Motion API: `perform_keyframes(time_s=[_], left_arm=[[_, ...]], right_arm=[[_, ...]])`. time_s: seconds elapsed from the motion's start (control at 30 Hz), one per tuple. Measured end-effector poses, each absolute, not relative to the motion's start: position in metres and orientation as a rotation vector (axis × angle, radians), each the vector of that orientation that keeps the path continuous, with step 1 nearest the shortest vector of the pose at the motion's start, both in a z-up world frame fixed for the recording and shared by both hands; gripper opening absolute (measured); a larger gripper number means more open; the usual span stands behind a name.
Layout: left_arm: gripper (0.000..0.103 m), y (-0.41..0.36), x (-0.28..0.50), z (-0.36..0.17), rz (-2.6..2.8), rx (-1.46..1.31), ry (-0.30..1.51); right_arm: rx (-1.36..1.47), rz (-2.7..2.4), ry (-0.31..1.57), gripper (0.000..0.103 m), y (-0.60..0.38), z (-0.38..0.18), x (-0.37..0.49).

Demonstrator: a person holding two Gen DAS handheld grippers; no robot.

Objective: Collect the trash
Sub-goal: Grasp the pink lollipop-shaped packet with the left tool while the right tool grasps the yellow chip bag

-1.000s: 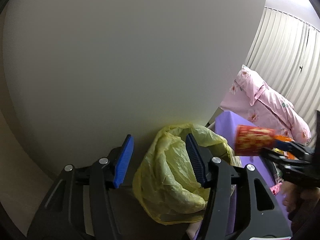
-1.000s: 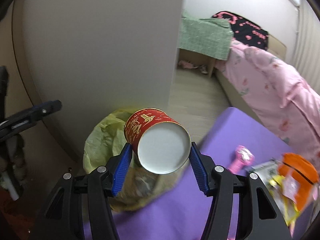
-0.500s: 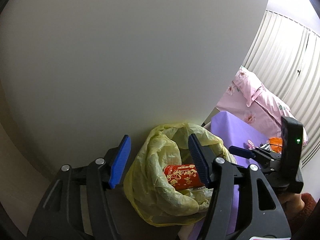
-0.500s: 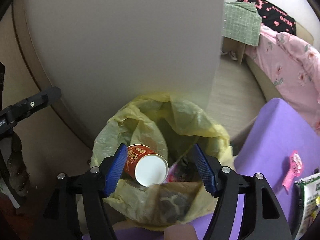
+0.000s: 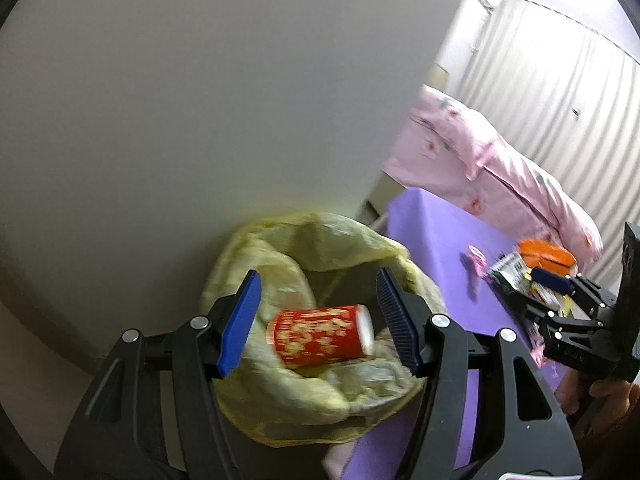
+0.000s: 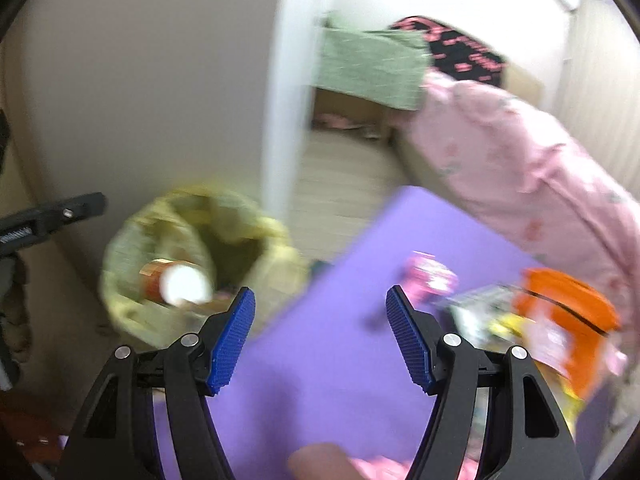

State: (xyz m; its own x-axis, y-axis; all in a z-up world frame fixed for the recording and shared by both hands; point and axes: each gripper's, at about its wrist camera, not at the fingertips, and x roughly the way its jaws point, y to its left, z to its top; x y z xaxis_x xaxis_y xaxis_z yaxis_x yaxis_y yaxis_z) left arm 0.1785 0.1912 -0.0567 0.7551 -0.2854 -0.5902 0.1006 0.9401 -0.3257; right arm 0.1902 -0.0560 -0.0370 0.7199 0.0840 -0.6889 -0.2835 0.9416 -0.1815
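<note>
Worktop (image 6: 320, 320) under purple cloth carries the remaining litter, so I point my right gripper (image 6: 320, 340) that way, fingers apart and empty. Yellow bin bag (image 5: 280, 396) sits by the wall just beside it, mouth gaping. My left gripper (image 5: 318, 320) hovers above, fingers apart, holding nothing. Red cup (image 5: 320, 336) lies inside on its side

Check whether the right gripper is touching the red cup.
Apart. In the right wrist view, the right gripper is open over the purple table, while the red cup lies off to the side inside the yellow trash bag.
</note>
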Motion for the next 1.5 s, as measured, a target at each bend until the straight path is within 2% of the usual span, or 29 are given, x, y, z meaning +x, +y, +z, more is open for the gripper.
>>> perform_keyframes(time_s=[0.17,0.4,0.63,0.87,0.9,0.97,1.0,1.03,1.07,1.2,1.27,1.5], left_arm=[[0.057,0.143,0.189,-0.056,-0.359,-0.219,0.686],[0.057,0.046,0.224,-0.055,-0.615,-0.077,0.691],[0.057,-0.049,0.285,-0.073,-0.667,0.072,0.778],[0.057,-0.097,0.330,-0.101,-0.614,0.156,0.895],[0.055,-0.099,0.333,-0.103,-0.610,0.158,0.902],[0.039,-0.101,0.335,-0.105,-0.611,0.156,0.916],[0.038,-0.102,0.334,-0.106,-0.613,0.155,0.924],[0.032,-0.102,0.332,-0.106,-0.613,0.152,0.924],[0.020,-0.102,0.328,-0.105,-0.616,0.153,0.923],[0.019,-0.094,0.308,-0.101,-0.637,0.147,0.939],[0.014,-0.089,0.295,-0.100,-0.660,0.130,0.953],[0.014,-0.077,0.256,-0.096,-0.760,0.078,0.990]], right_arm=[[-0.191,0.158,0.767,0.064,-0.111,-0.041,0.168],[-0.116,-0.037,0.692,0.064,-0.185,-0.029,0.136],[-0.049,-0.177,0.665,0.064,-0.248,-0.026,0.105],[0.020,-0.237,0.703,0.064,-0.297,-0.042,0.088],[0.030,-0.239,0.708,0.064,-0.301,-0.045,0.086],[0.039,-0.243,0.714,0.064,-0.308,-0.050,0.083],[0.041,-0.247,0.718,0.064,-0.312,-0.053,0.083],[0.043,-0.248,0.721,0.064,-0.315,-0.055,0.082],[0.046,-0.246,0.723,0.064,-0.316,-0.056,0.081],[0.071,-0.240,0.720,0.064,-0.324,-0.058,0.086],[0.084,-0.238,0.712,0.064,-0.328,-0.057,0.088],[0.132,-0.215,0.736,0.064,-0.348,-0.059,0.117]])
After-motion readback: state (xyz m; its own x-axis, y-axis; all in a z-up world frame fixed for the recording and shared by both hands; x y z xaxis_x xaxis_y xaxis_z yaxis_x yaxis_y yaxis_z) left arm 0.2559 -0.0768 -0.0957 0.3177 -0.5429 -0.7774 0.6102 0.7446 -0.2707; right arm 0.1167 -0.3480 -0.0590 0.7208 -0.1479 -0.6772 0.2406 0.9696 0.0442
